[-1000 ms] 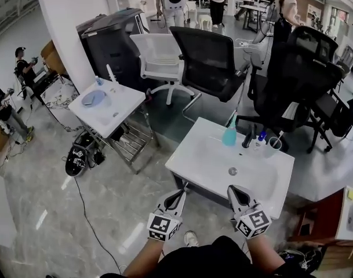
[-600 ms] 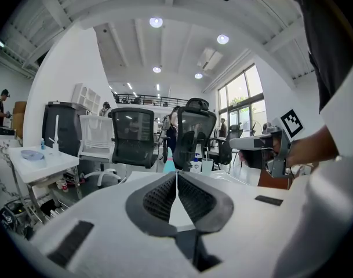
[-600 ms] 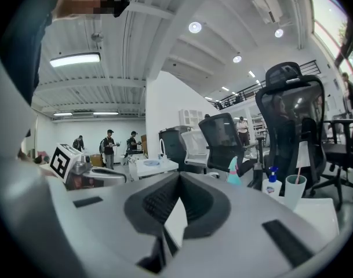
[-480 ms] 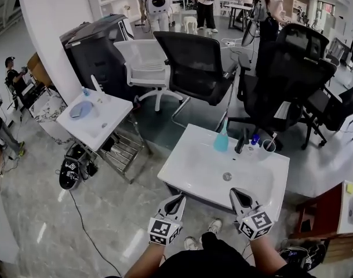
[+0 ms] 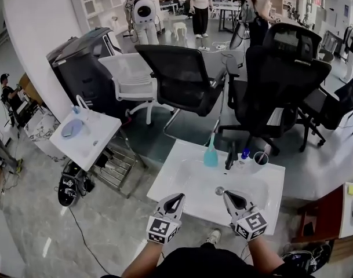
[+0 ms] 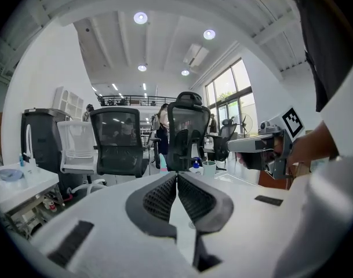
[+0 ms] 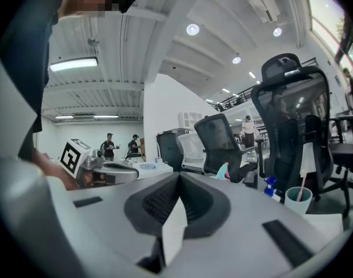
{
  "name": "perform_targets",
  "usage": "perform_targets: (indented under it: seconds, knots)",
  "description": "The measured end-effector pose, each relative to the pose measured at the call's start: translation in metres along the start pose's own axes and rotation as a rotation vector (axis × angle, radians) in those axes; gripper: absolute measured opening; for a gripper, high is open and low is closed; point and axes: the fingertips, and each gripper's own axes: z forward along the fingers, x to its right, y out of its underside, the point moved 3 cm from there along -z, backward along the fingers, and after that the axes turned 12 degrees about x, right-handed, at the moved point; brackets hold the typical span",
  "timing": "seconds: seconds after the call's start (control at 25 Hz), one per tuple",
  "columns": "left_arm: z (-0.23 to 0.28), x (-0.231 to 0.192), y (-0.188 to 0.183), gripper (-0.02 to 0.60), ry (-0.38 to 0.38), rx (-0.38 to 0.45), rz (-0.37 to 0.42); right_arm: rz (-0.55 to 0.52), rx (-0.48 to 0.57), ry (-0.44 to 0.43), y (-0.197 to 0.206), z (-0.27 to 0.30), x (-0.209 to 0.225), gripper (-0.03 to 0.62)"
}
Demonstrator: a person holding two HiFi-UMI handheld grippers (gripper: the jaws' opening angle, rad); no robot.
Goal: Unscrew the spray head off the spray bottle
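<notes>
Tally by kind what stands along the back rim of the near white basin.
Teal bottle: 1
Blue-topped spray bottle: 1
Cup: 1
Black faucet: 1
Total: 4

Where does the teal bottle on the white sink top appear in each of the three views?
Head view: teal bottle, just right of centre, a little below mid-height.
Left gripper view: teal bottle, small, left of centre, partly hidden.
Right gripper view: teal bottle, right of centre, below mid-height.
Shared landmark: the cup, right of the bottle in every view.
</notes>
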Motion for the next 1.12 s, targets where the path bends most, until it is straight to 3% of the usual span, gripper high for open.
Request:
perform_targets:
  seconds: [0.32,0.6,0.8,1.12]
  knots:
    - [0.059,-0.01,0.008,0.017,0.03,-0.021,0.007,-0.007,0.003,-0.037,0.001,0.028,0.041,0.005]
    - [0.088,-0.031,0.011,0.017,0.009,-0.005,0.006,-0.019,-0.016,-0.06,0.005,0.04,0.06,0.005]
    - [0.104,-0.042,0.02,0.017,0.037,-0.027,0.0,-0.025,-0.022,-0.017,0.008,0.044,0.07,0.006]
    - [0.141,-0.055,0.039,0.017,0.165,-0.059,0.004,-0.009,-0.063,0.085,0.026,0.062,0.076,0.006]
